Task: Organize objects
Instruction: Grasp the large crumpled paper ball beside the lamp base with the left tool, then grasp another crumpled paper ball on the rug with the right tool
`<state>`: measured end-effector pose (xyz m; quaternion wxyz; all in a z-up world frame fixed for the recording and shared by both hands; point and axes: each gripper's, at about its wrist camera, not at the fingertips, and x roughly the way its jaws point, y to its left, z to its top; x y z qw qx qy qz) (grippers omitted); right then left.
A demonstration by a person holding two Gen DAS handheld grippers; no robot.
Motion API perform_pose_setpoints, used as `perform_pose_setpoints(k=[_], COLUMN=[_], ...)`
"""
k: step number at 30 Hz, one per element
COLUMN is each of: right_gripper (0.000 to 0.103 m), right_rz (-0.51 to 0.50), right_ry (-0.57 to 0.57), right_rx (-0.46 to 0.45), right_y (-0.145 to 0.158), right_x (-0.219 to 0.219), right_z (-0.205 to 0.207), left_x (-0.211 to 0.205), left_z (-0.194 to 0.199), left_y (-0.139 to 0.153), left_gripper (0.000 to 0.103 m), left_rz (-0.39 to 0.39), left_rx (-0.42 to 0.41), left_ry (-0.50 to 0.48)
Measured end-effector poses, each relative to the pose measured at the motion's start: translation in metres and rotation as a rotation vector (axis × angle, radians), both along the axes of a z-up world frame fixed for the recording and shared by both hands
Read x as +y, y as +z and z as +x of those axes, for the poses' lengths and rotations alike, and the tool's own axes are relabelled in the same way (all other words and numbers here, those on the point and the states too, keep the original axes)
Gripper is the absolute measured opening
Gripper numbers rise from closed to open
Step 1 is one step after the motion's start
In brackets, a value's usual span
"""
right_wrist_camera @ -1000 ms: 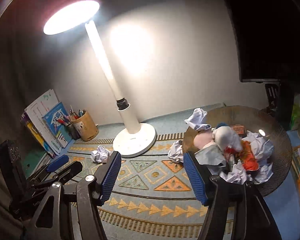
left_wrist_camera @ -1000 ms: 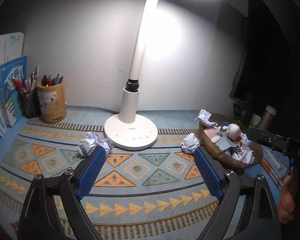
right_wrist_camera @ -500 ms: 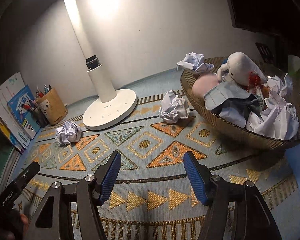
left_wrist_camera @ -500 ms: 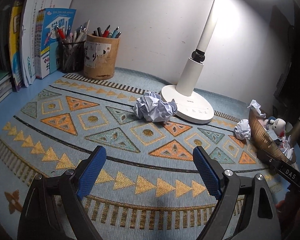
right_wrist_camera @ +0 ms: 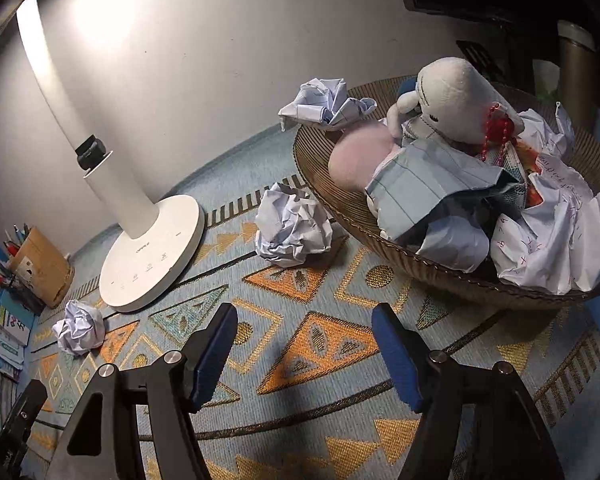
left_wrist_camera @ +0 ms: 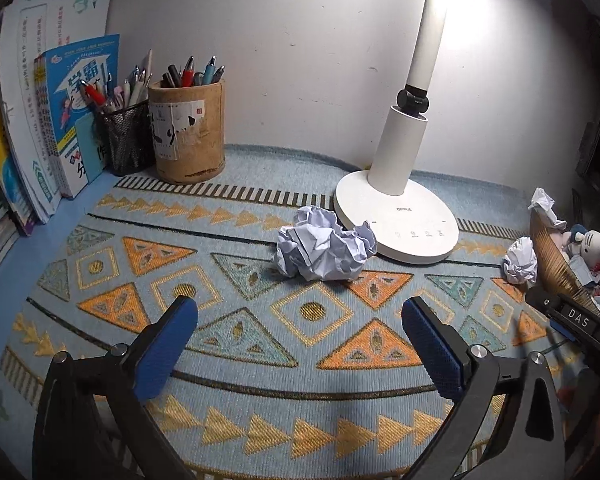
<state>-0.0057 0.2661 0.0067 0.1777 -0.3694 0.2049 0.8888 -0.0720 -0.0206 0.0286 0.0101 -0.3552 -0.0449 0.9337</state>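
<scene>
In the left wrist view, the left gripper [left_wrist_camera: 298, 320] hovers over a patterned mat [left_wrist_camera: 100, 264], its blue-padded jaws spread wide after just opening further, with nothing between them. Just ahead of the jaws lies a crumpled paper ball [left_wrist_camera: 324, 246], resting on the mat and touching the front edge of the white lamp base [left_wrist_camera: 396, 216]. A second, smaller paper ball [left_wrist_camera: 520, 262] sits at the right, against the outer wall of the woven basket [left_wrist_camera: 552, 256]. At the back left stand a bamboo pen holder [left_wrist_camera: 188, 132], a mesh pen cup [left_wrist_camera: 126, 140] and upright books [left_wrist_camera: 52, 120]. In the right wrist view, the right gripper [right_wrist_camera: 302, 338] is also parted, its jaws having just widened, bare mat between the pads. Beyond it a paper ball [right_wrist_camera: 294, 230] lies on the mat touching the basket's [right_wrist_camera: 432, 268] near wall. The basket holds a white plush toy [right_wrist_camera: 456, 96], a pink item and several crumpled sheets; one more wad [right_wrist_camera: 326, 102] perches on its far rim. Another ball [right_wrist_camera: 80, 326] lies by the lamp base [right_wrist_camera: 152, 256] at the left
</scene>
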Motion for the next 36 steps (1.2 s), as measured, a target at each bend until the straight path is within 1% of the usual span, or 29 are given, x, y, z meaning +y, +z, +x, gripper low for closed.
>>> perform_pose_setpoints(k=[1, 3, 5, 7, 9, 14, 15, 17, 18, 19, 20, 21, 22, 23, 24, 25, 26, 29, 33, 34, 36], right_gripper=[0.081, 0.082, 0.088, 0.089, 0.089, 0.089, 0.089, 0.09, 0.089, 0.084, 0.071, 0.065, 0.055, 0.04, 0.032, 0.021, 0.013, 0.013, 0.013, 0.013, 0.016], right_rz=[0.001, -0.002, 0.014, 0.02, 0.004, -0.001, -0.004, 0.003, 0.007, 0.029, 0.042, 0.058, 0.063, 0.066, 0.062, 0.047, 0.028, 0.016, -0.076, -0.081, -0.086], right_ry=[-0.032, -0.071, -0.101, -0.109, -0.112, -0.149, -0.157, -0.155, -0.139, -0.13, -0.112, -0.09, -0.066, -0.04, -0.011, 0.026, 0.065, 0.162, 0.343, 0.375, 0.393], right_rx=[-0.013, 0.001, 0.003, -0.019, -0.051, -0.081, -0.081, -0.08, -0.083, -0.093, -0.097, -0.099, -0.098, -0.096, -0.091, -0.082, -0.07, -0.038, 0.007, 0.011, 0.008], right_y=[-0.001, 0.0, 0.002, 0.0, -0.004, -0.009, -0.009, -0.009, -0.009, -0.009, -0.009, -0.008, -0.008, -0.007, -0.007, -0.007, -0.006, 0.001, 0.011, 0.013, 0.011], right_x=[0.001, 0.004, 0.004, 0.003, 0.003, 0.004, 0.004, 0.001, -0.002, -0.006, -0.009, -0.013, -0.016, -0.019, -0.022, -0.024, -0.027, -0.034, -0.033, -0.031, -0.023], right_z=[-0.005, -0.012, -0.021, -0.033, -0.046, -0.069, -0.072, -0.078, -0.081, -0.083, -0.085, -0.086, -0.087, -0.088, -0.088, -0.086, -0.083, -0.06, -0.018, -0.011, 0.012], left_x=[-0.001, -0.001, 0.003, 0.01, 0.014, 0.018, 0.018, 0.018, 0.018, 0.018, 0.018, 0.018, 0.018, 0.018, 0.018, 0.017, 0.016, 0.021, 0.04, 0.043, 0.046], left_z=[-0.008, -0.023, -0.037, -0.047, -0.056, -0.067, -0.067, -0.068, -0.07, -0.07, -0.069, -0.067, -0.066, -0.065, -0.063, -0.061, -0.057, -0.038, 0.0, 0.008, 0.017], left_y=[-0.002, -0.01, -0.016, -0.019, -0.021, -0.026, -0.026, -0.028, -0.03, -0.03, -0.03, -0.028, -0.027, -0.027, -0.026, -0.025, -0.024, -0.019, -0.003, -0.001, 0.0], left_gripper=[0.102, 0.102, 0.102, 0.102, 0.102, 0.1, 0.098, 0.076, 0.071, 0.061, 0.057, 0.055, 0.053, 0.051, 0.05, 0.05, 0.05, 0.05, 0.05, 0.05, 0.05], left_rz=[0.006, 0.037, 0.046, 0.021, 0.002, -0.029, -0.03, -0.027, -0.016, -0.014, -0.016, -0.019, -0.019, -0.019, -0.017, -0.015, -0.012, -0.013, -0.045, -0.038, -0.023], left_rx=[-0.004, -0.035, -0.068, -0.078, -0.085, -0.092, -0.092, -0.1, -0.109, -0.112, -0.105, -0.093, -0.087, -0.082, -0.077, -0.074, -0.069, -0.061, -0.031, -0.026, -0.018], left_ry=[-0.001, -0.008, -0.028, -0.044, -0.048, -0.034, -0.037, -0.05, -0.064, -0.071, -0.07, -0.07, -0.073, -0.076, -0.077, -0.076, -0.078, -0.118, -0.186, -0.191, -0.187])
